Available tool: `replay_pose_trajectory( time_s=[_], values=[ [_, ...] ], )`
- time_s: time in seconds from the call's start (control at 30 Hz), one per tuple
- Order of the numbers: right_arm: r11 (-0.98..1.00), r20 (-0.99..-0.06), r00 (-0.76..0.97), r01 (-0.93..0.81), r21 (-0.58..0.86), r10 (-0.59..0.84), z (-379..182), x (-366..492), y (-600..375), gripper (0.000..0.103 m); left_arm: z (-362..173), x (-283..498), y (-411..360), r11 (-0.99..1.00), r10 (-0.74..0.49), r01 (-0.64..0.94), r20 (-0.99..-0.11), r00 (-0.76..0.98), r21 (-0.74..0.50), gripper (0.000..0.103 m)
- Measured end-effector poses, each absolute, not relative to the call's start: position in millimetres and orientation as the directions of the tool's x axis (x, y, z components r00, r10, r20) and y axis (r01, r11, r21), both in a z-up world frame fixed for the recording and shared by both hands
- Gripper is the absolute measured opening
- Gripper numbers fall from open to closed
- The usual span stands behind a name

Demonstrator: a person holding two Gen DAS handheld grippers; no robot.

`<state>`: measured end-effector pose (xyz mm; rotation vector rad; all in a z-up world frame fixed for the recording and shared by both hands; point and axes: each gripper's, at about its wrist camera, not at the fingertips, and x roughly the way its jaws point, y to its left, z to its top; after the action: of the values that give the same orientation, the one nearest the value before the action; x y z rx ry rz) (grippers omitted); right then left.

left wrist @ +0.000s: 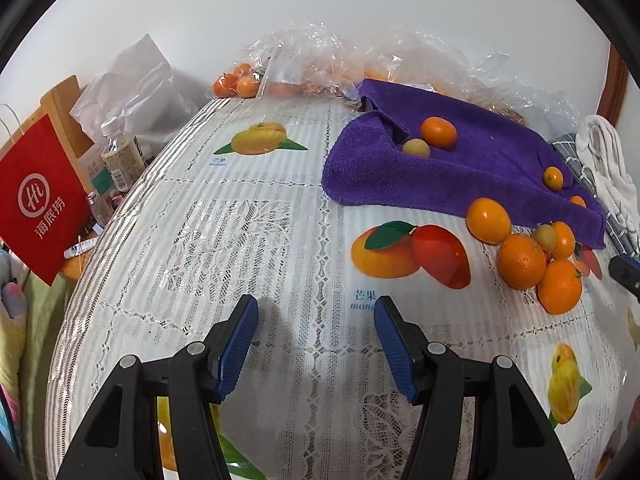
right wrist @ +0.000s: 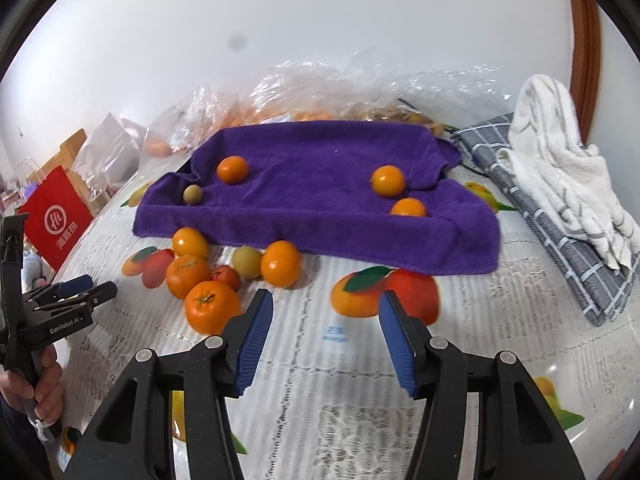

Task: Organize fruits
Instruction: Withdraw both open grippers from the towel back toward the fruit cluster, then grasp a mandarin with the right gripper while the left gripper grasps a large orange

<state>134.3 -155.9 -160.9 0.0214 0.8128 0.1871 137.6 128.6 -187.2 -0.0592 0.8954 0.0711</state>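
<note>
Both grippers are held above a table covered by a lace-patterned tablecloth (right wrist: pixel 320 420) printed with mango pictures. The left gripper (left wrist: pixel 316 312) is spread wide, nothing between its blue pads; the right gripper (right wrist: pixel 325 307) is likewise wide open and holds nothing.

A purple towel (right wrist: pixel 320 152) is draped over a low, tray-like form at 12 o'clock in the right wrist view. Four fruits are seen on it: a glossy orange citrus (right wrist: pixel 232 169) and a small dull yellow-green fruit (right wrist: pixel 193 194) at its 10 o'clock end, two more orange citrus (right wrist: pixel 387 180) at its 2 o'clock end.

A loose cluster of fruits (right wrist: pixel 208 276) lies on the cloth just in front of the towel, at 10 o'clock from the right gripper: smooth, shiny orange citrus of mixed sizes, one pale yellowish fruit, one small reddish one, touching one another.

Clear plastic bags (left wrist: pixel 300 60) containing more orange fruit are noted behind the towel.
</note>
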Motion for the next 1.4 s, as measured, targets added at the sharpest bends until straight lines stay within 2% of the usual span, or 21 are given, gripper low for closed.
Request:
replay_pose_trajectory(
  time_s=[0.17,0.27,0.37,0.5,0.6,0.63,0.8,0.97,1.13,1.23,1.4],
  values=[
    [0.982,-0.735,0.656,-0.176,0.075,0.174,-167,153,-144,0.048,-186,136,136,0.993,-0.011,-0.083,-0.773,0.634,-0.083,0.059],
    [0.978,-0.751,0.631,-0.187,0.097,0.195,-173,170,-140,0.044,-187,136,134,0.994,-0.011,-0.075,-0.776,0.630,-0.076,0.062],
    [0.971,-0.760,0.608,-0.196,0.139,0.231,-177,182,-139,0.044,-187,136,131,0.996,0.001,-0.073,-0.779,0.627,-0.058,0.064],
    [0.961,-0.773,0.572,-0.202,0.190,0.273,-186,195,-137,0.043,-185,134,138,0.992,-0.034,-0.073,-0.770,0.637,-0.104,0.064],
    [0.942,-0.775,0.537,-0.223,0.251,0.334,-193,202,-136,0.037,-184,133,144,0.986,-0.068,-0.073,-0.760,0.646,-0.150,0.064],
    [0.934,-0.771,0.528,-0.233,0.271,0.355,-195,202,-136,0.032,-184,132,146,0.983,-0.075,-0.079,-0.757,0.650,-0.165,0.064],
    [0.952,-0.757,0.579,-0.215,0.218,0.304,-182,187,-148,0.031,-184,132,147,0.980,-0.083,-0.086,-0.753,0.653,-0.182,0.064],
    [0.980,-0.782,0.597,-0.181,0.085,0.178,-180,171,-170,0.031,-184,134,143,0.986,-0.054,-0.087,-0.764,0.643,-0.143,0.065],
    [0.979,-0.792,0.581,-0.182,0.096,0.186,-193,173,-174,0.031,-183,135,136,0.992,-0.020,-0.084,-0.773,0.634,-0.094,0.065],
    [0.980,-0.797,0.575,-0.171,0.104,0.185,-198,181,-173,0.031,-182,136,130,0.993,-0.065,-0.034,-0.778,0.626,-0.110,0.063],
    [0.981,-0.779,0.601,-0.169,0.095,0.179,-192,174,-180,0.031,-168,145,108,0.978,-0.180,0.029,-0.758,0.626,-0.208,0.063]
  ],
)
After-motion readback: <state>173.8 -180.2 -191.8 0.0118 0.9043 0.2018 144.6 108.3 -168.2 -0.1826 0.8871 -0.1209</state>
